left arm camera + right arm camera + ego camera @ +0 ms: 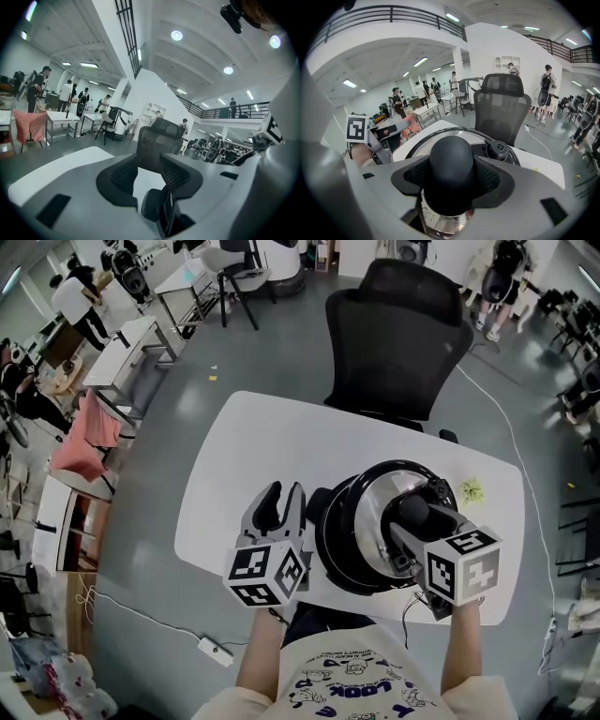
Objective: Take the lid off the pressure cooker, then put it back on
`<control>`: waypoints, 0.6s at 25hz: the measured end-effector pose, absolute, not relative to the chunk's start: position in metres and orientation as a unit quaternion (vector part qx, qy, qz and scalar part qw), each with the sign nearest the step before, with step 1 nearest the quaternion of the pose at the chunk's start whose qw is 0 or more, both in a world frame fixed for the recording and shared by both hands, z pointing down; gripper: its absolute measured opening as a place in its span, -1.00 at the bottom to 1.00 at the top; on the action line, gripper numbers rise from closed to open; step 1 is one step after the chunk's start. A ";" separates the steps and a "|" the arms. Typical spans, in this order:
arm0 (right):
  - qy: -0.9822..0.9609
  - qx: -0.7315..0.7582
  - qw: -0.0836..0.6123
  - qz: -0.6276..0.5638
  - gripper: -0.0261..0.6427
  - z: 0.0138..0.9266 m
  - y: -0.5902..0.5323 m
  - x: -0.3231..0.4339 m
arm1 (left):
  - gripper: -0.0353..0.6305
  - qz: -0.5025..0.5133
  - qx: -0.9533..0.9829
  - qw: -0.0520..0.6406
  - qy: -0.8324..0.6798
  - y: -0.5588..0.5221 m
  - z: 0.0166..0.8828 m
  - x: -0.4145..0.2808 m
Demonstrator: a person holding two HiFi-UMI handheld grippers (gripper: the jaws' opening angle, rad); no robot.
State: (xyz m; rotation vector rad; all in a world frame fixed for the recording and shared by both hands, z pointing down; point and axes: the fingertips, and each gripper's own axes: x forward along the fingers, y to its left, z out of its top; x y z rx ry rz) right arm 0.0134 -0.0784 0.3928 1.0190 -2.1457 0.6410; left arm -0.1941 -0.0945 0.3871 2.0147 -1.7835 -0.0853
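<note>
R claw on lid knob.

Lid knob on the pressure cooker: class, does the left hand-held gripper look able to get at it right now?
Probably not. The right hand-held gripper is clamped round the lid knob, covering both sides; the left hand-held gripper sits open and empty beside the cooker.

The round steel pressure cooker lid is gleaming glossy; its black plastic knob is looking matt, the white bench smooth.

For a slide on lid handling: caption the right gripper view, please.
Right gripper closed on the black knob of the pressure cooker lid, office chair behind.
</note>
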 end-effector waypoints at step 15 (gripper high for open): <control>-0.817 0.382 0.355 0.247 -0.05 0.403 -0.072 -0.008 | -0.44 -0.003 0.739 0.257 -0.622 -0.111 0.422 -0.185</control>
